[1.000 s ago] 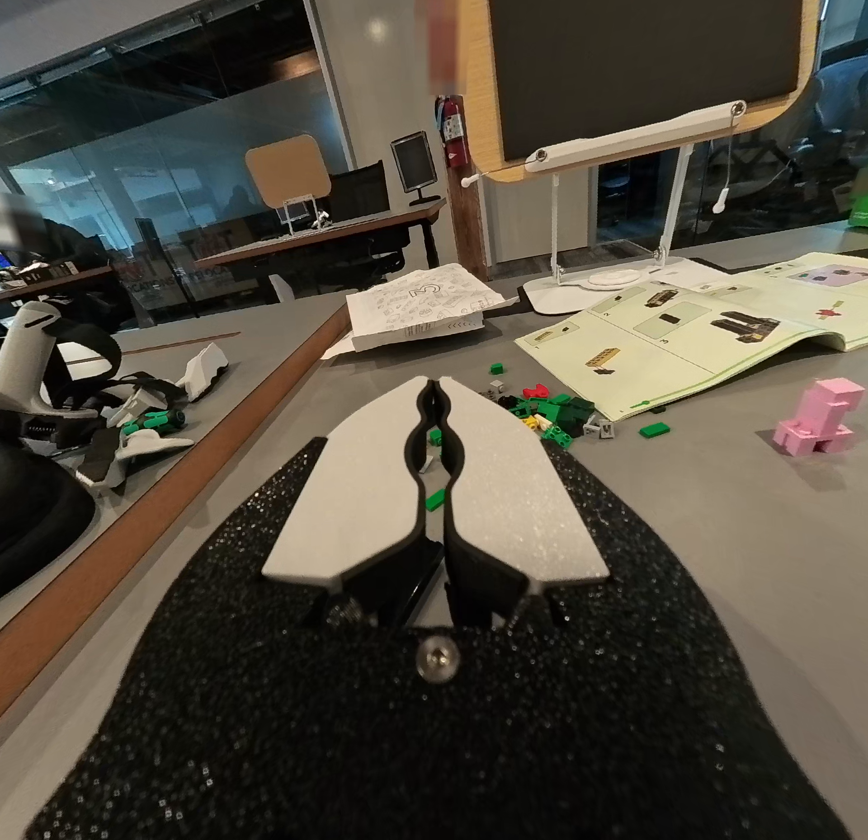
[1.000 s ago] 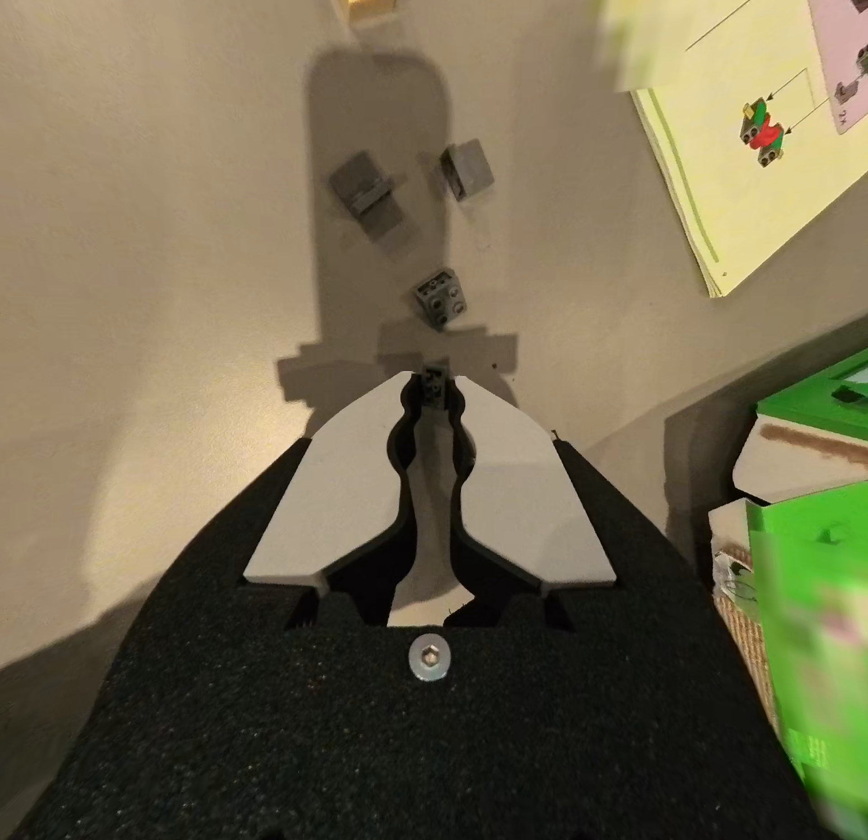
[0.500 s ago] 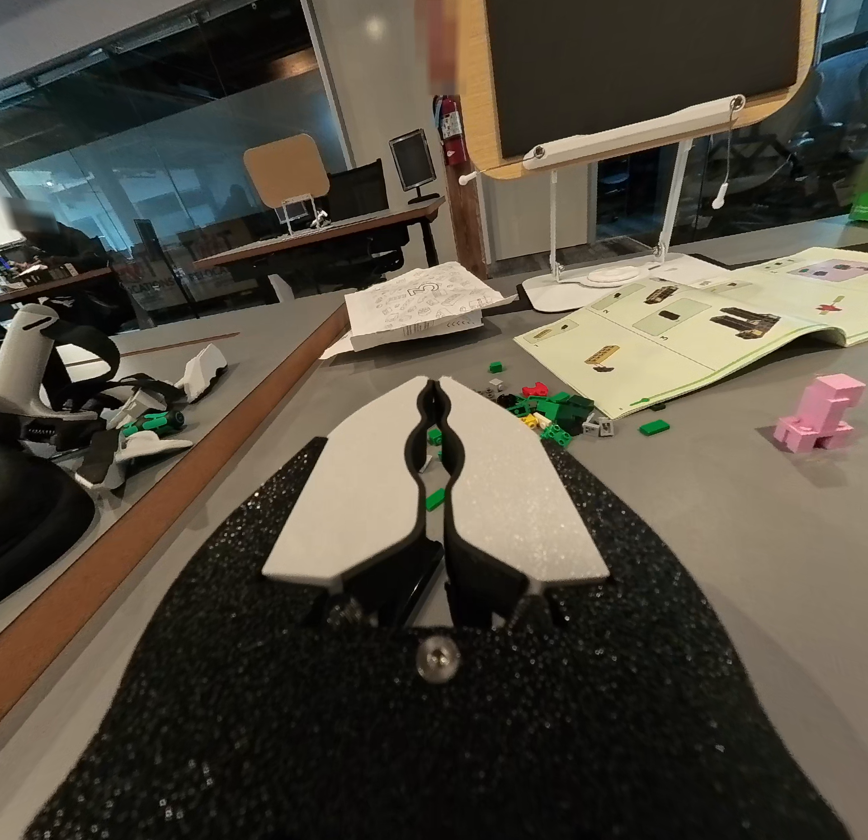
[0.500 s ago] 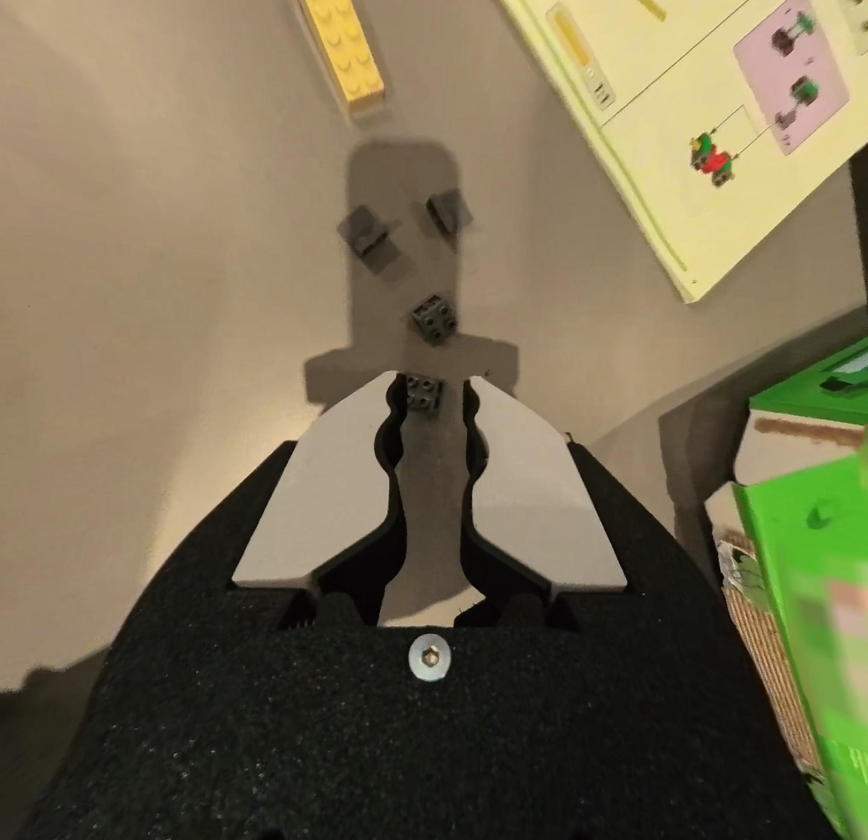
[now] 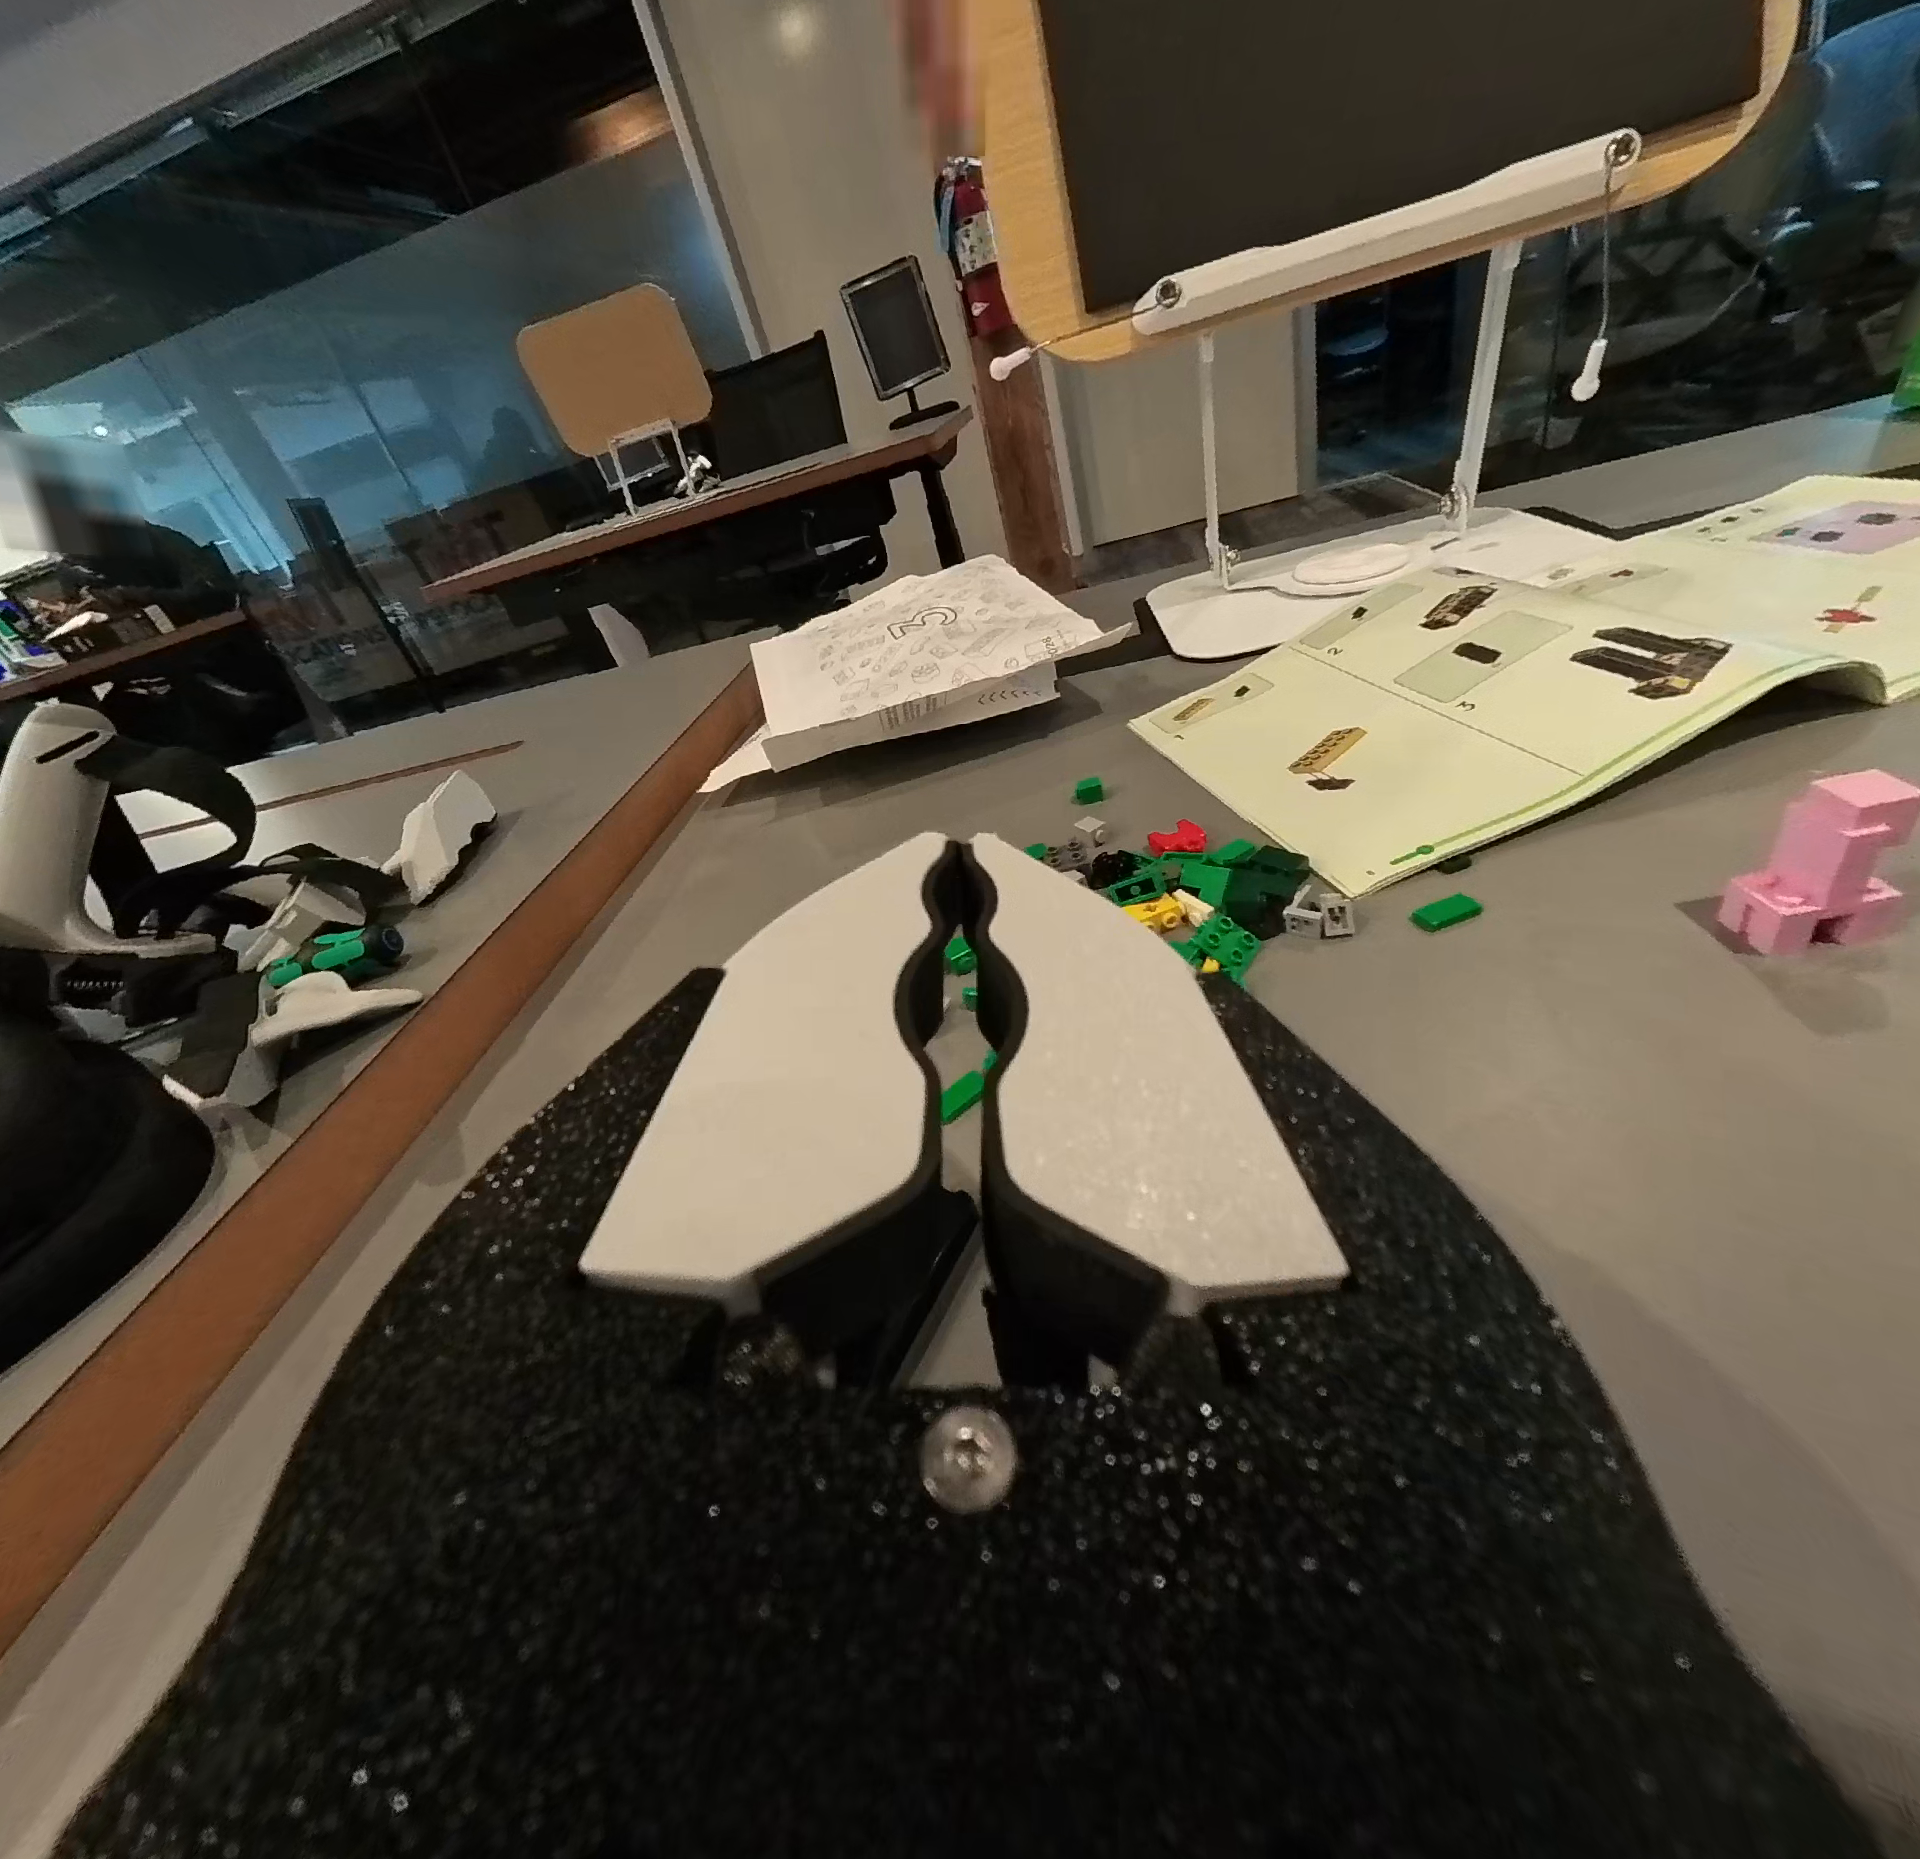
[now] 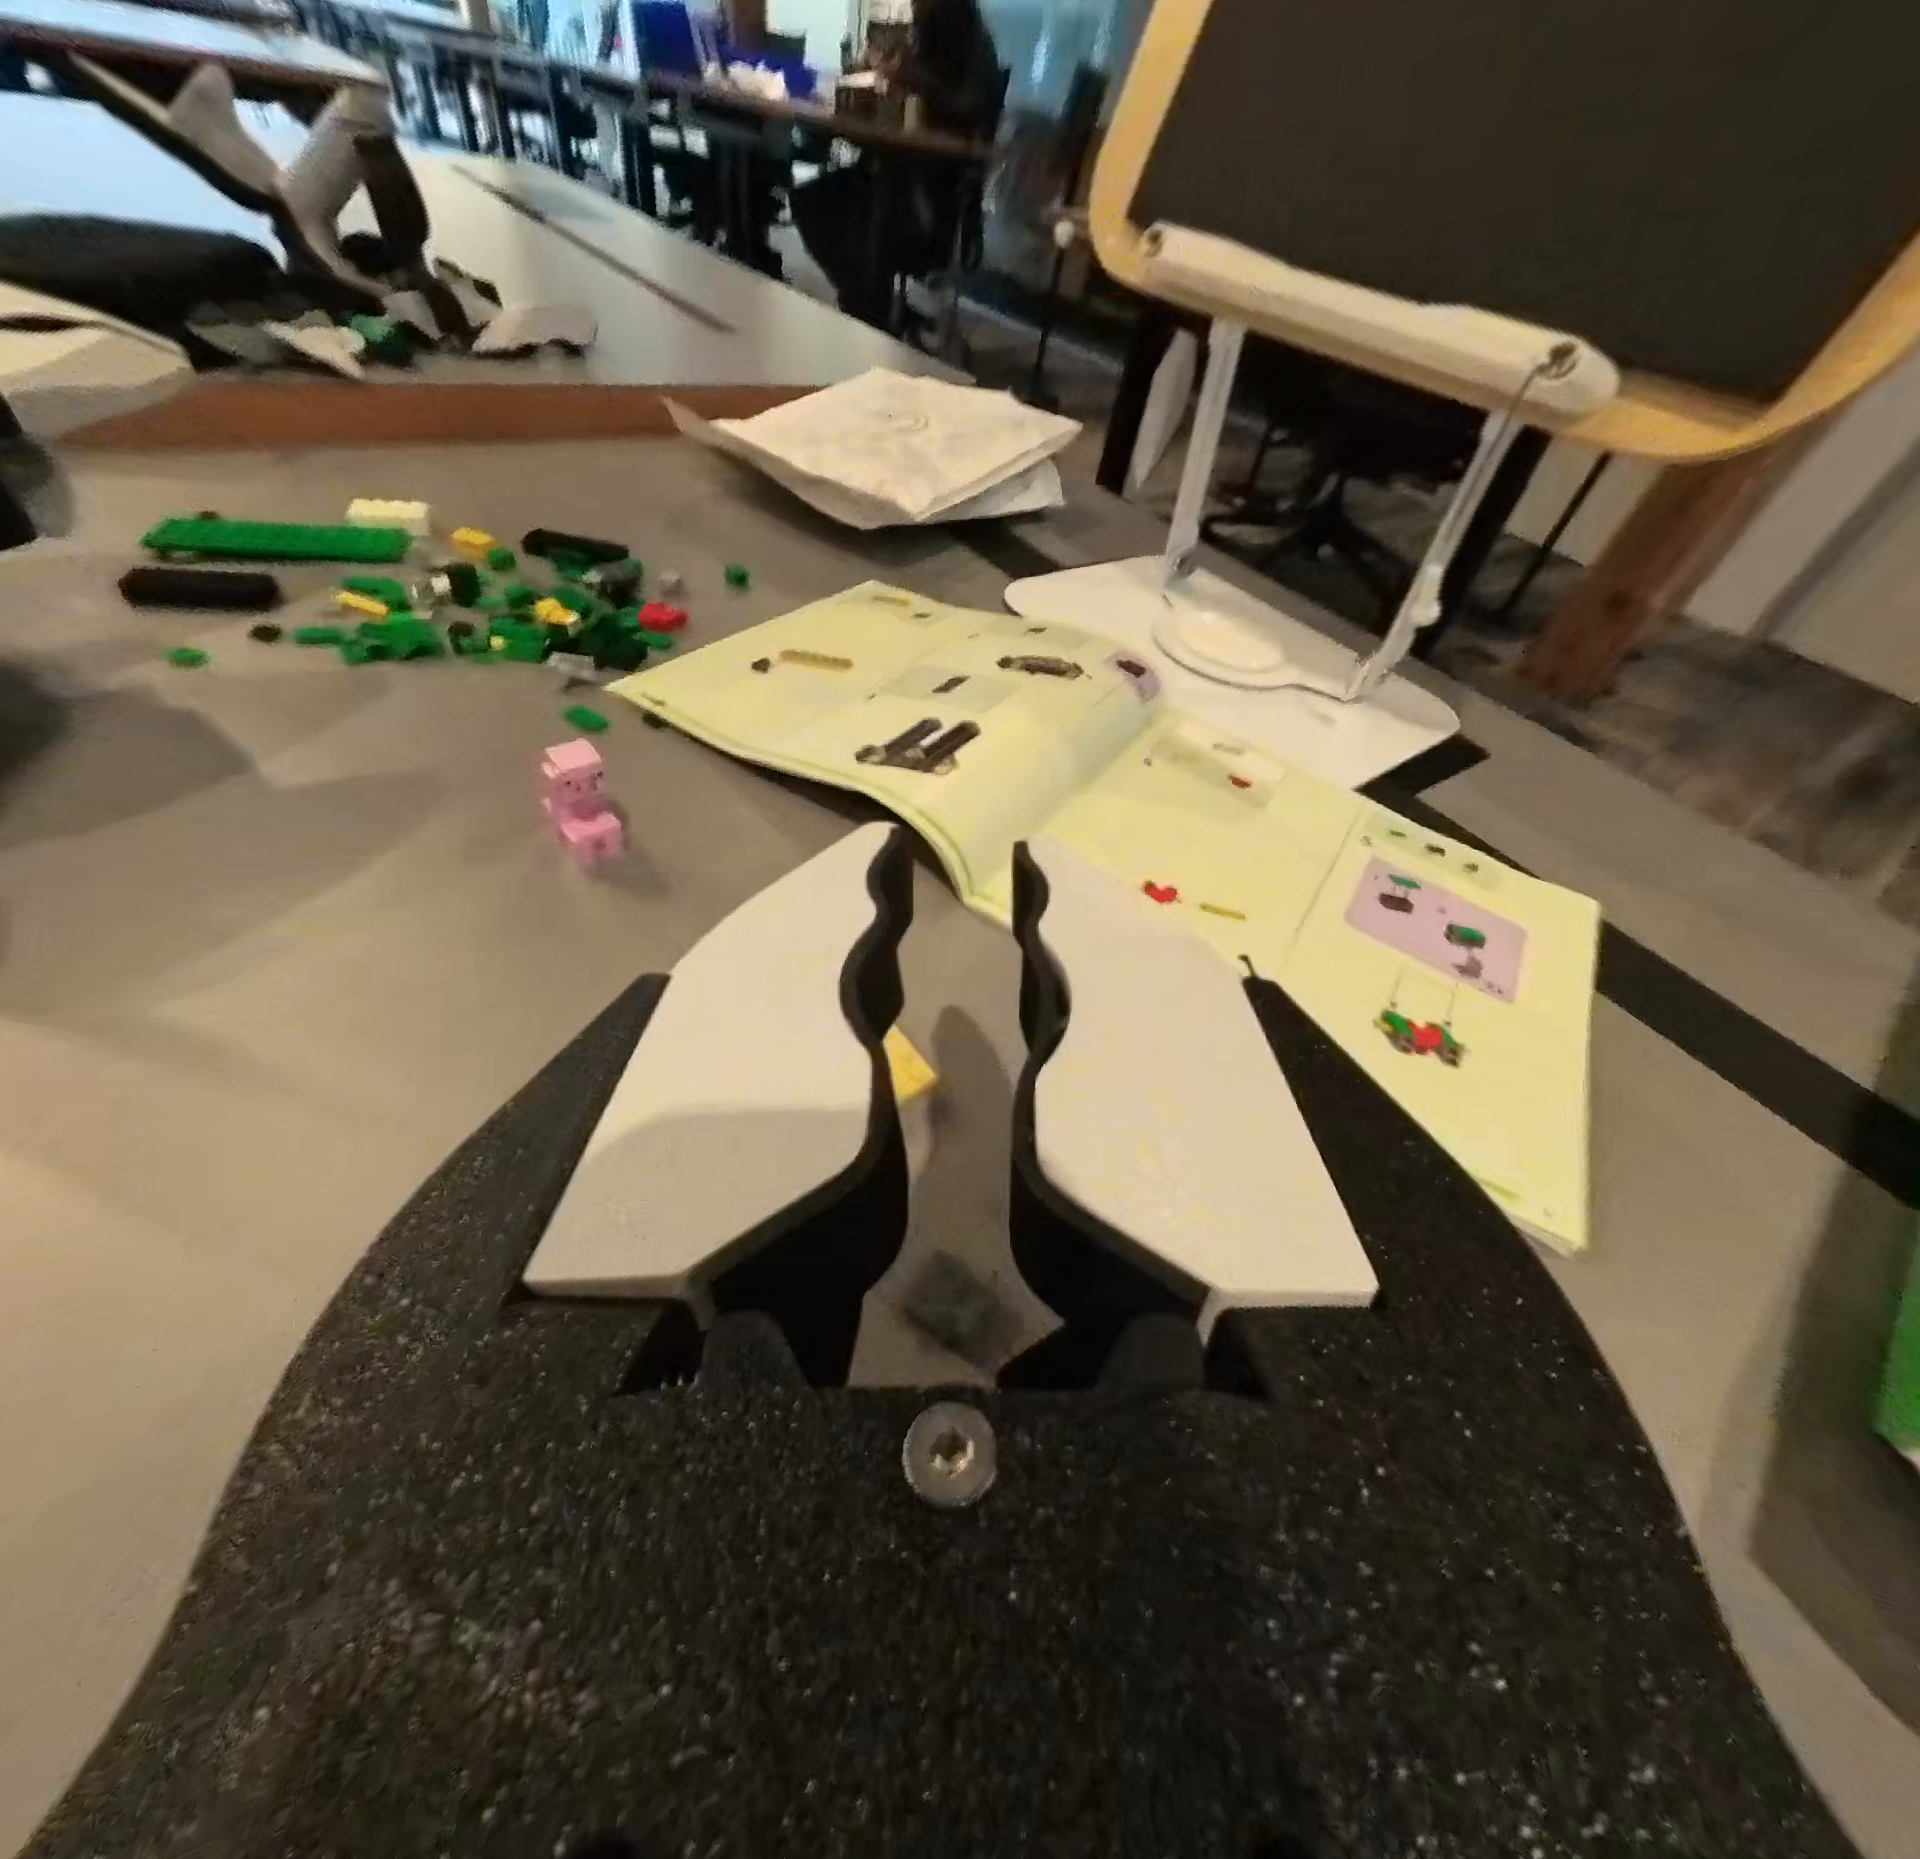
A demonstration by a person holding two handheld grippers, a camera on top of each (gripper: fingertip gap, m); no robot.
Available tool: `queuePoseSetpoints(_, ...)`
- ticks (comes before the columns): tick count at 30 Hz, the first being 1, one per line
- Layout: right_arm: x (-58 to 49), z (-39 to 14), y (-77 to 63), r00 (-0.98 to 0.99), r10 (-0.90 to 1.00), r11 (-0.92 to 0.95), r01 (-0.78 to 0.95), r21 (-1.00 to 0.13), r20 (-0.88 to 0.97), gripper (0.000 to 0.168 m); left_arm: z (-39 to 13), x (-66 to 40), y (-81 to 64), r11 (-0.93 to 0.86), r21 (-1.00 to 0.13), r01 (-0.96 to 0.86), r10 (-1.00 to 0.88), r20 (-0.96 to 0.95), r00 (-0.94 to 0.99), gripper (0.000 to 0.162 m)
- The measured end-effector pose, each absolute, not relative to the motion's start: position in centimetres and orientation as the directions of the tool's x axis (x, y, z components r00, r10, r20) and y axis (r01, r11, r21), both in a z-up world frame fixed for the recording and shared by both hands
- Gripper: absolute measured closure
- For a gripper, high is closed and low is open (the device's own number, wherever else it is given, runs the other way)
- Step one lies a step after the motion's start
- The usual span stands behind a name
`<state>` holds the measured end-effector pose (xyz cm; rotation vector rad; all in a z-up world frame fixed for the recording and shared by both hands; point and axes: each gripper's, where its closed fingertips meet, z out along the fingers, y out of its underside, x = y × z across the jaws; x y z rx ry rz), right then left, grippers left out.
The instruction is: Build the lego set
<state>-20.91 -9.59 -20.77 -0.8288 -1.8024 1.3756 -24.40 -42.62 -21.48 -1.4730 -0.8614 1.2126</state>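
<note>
Grey table (image 6: 312, 978) carries the loose brick pile (image 6: 488, 604) left of the open instruction booklet (image 6: 1039, 729). My right gripper (image 6: 961, 859) is released and empty; my left gripper (image 5: 961, 859) is clenched on nothing. I would confirm the required piece against the booklet, then approach it squarely.

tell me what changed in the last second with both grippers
The right gripper opened off a small grey brick, then swung up from facing down at the table to looking across the booklet; it holds nothing. The left gripper stayed shut and in place.
</note>
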Motion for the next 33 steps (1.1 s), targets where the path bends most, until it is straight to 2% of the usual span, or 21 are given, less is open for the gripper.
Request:
queuePoseSetpoints(6,-20.2,-21.0,-11.5,-0.561,0.815,0.192,0.019,-0.981,0.148,0.149,-22.0,-24.6,-42.2,-0.319,-0.946,-0.050,0.919,-0.322,0.229,0.162)
queuePoseSetpoints(13,-19.4,-20.6,-8.6,-0.439,0.862,0.246,-0.072,-0.967,0.252,0.152,-21.4,-24.5,-43.4,-0.282,-0.957,-0.065,0.943,-0.289,0.162,0.162)
queuePoseSetpoints(18,-19.1,-21.1,-6.4,-0.392,0.872,0.295,-0.053,-0.954,0.292,0.154,-20.6,-24.0,-42.6,-0.268,-0.958,-0.101,0.940,-0.283,0.188,0.162)
queuePoseSetpoints(20,-18.8,-21.3,-5.3,-0.384,0.878,0.296,-0.030,-0.955,0.284,0.156,-20.2,-23.6,-42.0,-0.250,-0.960,-0.128,0.938,-0.273,0.216,0.151)
queuePoseSetpoints(23,-18.5,-21.5,-3.8,-0.377,0.892,0.268,-0.005,-0.963,0.250,0.156,-20.1,-23.3,-40.8,-0.272,-0.952,-0.142,0.921,-0.301,0.248,0.145)
queuePoseSetpoints(29,-18.5,-22.0,-2.8,-0.380,0.906,0.218,0.043,-0.975,0.185,0.155,-20.8,-21.3,-37.2,-0.345,-0.929,-0.132,0.881,-0.369,0.294,0.142)
queuePoseSetpoints(33,-18.4,-22.5,-3.0,-0.378,0.899,0.260,0.052,-0.964,0.222,0.156,-20.3,-19.5,-37.7,-0.318,-0.936,-0.150,0.902,-0.348,0.258,0.143)
